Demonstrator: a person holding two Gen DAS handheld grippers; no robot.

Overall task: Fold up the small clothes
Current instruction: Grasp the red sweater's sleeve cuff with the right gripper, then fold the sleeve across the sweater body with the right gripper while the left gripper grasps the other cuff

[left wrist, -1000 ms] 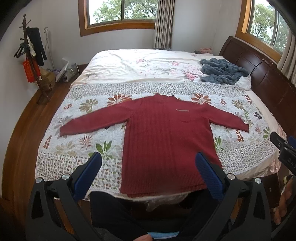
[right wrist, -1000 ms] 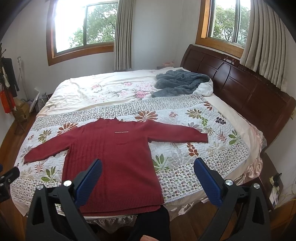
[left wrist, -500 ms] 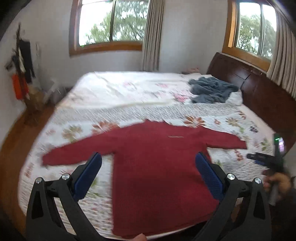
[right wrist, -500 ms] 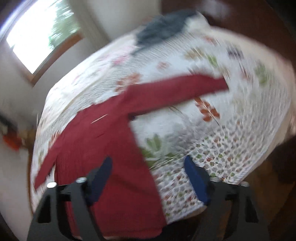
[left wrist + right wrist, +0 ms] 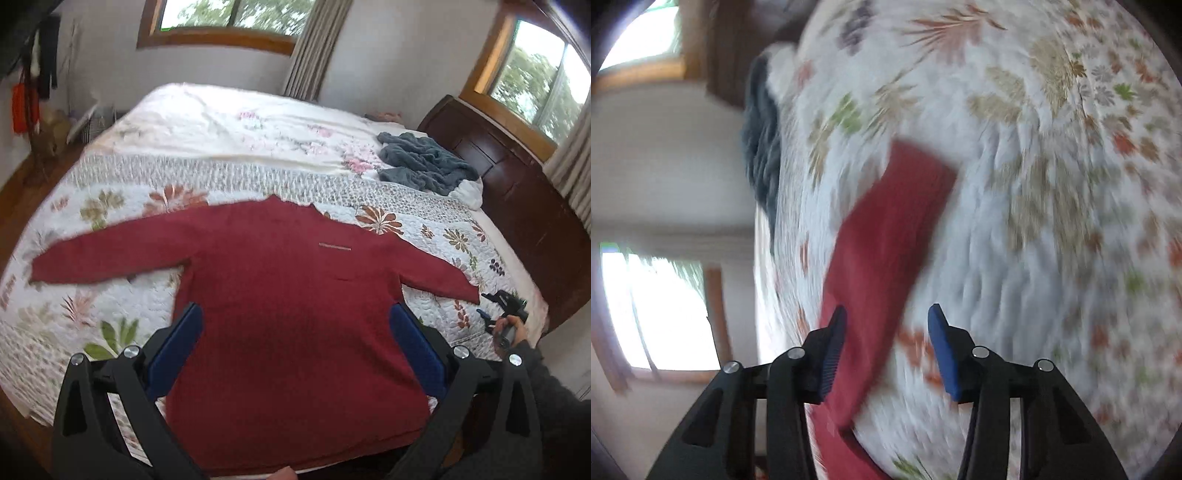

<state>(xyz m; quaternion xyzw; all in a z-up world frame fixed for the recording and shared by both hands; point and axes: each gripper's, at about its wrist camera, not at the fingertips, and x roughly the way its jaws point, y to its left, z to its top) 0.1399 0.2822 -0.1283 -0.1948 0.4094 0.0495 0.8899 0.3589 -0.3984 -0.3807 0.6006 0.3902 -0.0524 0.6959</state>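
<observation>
Red knitted long-sleeved sweater (image 5: 291,295) lies flat, sleeves spread, on the floral quilted bedspread (image 5: 110,221). Left gripper (image 5: 295,343) hovers above its lower body, jaws spread wide, empty. Right gripper (image 5: 886,343), jaws parted, straddles the sweater's sleeve cuff (image 5: 905,206) without clamping it; that view is blurred.

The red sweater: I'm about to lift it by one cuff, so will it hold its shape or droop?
The red sweater is a knit lying limp on the quilt, so it will probably droop. The sleeve would likely rise first, dragging the wide body after it.
</observation>
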